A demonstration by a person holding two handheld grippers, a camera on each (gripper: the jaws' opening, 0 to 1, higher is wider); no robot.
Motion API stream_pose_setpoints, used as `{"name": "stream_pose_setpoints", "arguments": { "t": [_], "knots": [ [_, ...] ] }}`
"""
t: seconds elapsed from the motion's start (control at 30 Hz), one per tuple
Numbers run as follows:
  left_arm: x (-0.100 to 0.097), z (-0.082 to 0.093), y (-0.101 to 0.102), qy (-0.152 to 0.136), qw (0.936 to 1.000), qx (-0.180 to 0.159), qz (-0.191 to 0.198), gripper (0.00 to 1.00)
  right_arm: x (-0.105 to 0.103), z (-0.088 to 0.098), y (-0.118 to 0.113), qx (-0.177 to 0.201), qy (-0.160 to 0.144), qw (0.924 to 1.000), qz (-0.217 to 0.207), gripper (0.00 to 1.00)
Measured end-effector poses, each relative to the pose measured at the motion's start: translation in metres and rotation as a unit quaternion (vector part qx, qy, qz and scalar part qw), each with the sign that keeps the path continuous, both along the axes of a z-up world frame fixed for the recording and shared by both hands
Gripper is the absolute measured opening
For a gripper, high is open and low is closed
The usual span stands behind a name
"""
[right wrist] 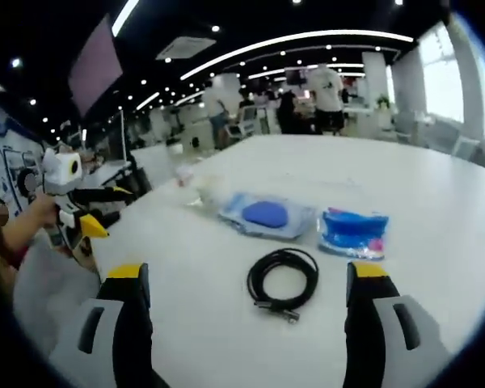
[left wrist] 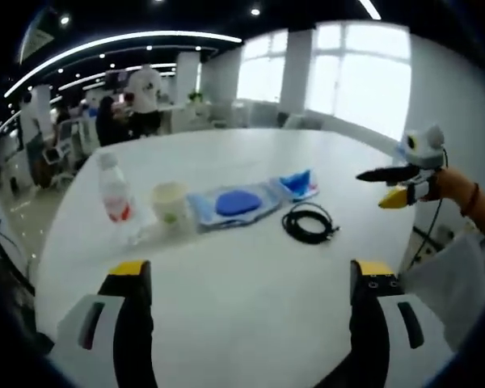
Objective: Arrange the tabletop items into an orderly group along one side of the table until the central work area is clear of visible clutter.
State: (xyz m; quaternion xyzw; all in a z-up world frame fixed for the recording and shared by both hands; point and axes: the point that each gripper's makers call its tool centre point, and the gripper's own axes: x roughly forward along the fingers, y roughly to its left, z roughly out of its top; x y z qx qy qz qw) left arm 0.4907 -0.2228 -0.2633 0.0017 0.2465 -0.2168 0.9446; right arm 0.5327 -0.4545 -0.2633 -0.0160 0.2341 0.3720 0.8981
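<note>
On the white table [left wrist: 250, 153] lies a row of items: a clear water bottle [left wrist: 115, 194] with a red label, a pale cup [left wrist: 170, 202], a clear pouch holding a blue pad [left wrist: 236, 202], and a blue packet [left wrist: 297, 184]. A coiled black cable [left wrist: 309, 222] lies just in front of them. My left gripper [left wrist: 251, 268] is open over bare table, short of the row. My right gripper [right wrist: 247, 272] is open too, with the cable [right wrist: 283, 279] between and just beyond its jaws, and the pouch [right wrist: 267, 214] and packet [right wrist: 353, 230] farther on. Each gripper appears in the other's view: right gripper [left wrist: 388, 187], left gripper [right wrist: 85, 212].
The table's rounded edge [left wrist: 56, 242] curves close on the left. A person's hand and sleeve [left wrist: 469, 210] hold the right gripper off the table's right side. People stand among desks [left wrist: 141, 101] in the background, and bright windows [left wrist: 347, 73] lie beyond the table.
</note>
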Motion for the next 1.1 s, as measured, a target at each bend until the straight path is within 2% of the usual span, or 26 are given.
{"name": "stream_pose_setpoints", "arguments": {
  "t": [0.27, 0.43, 0.6, 0.8, 1.1],
  "knots": [
    [-0.019, 0.005, 0.003, -0.012, 0.9998, 0.003, 0.014, 0.99, -0.020, 0.004, 0.003, 0.000, -0.013, 0.9999, 0.008, 1.00],
    [-0.026, 0.000, 0.004, -0.011, 0.9998, -0.001, 0.018, 0.99, -0.031, -0.001, 0.000, 0.010, -0.003, 0.9999, 0.001, 1.00],
    [-0.031, -0.004, 0.003, -0.012, 0.9996, -0.010, 0.024, 0.99, -0.039, -0.004, -0.002, 0.015, -0.001, 0.9999, -0.004, 1.00],
    [-0.036, -0.011, 0.002, -0.015, 0.9996, -0.003, 0.025, 0.99, -0.046, -0.010, -0.004, -0.006, -0.010, 0.9999, -0.007, 1.00],
    [-0.037, -0.014, 0.004, -0.016, 0.9994, -0.001, 0.031, 0.99, -0.053, -0.016, -0.001, 0.008, -0.007, 0.9997, -0.022, 1.00]
  ]
}}
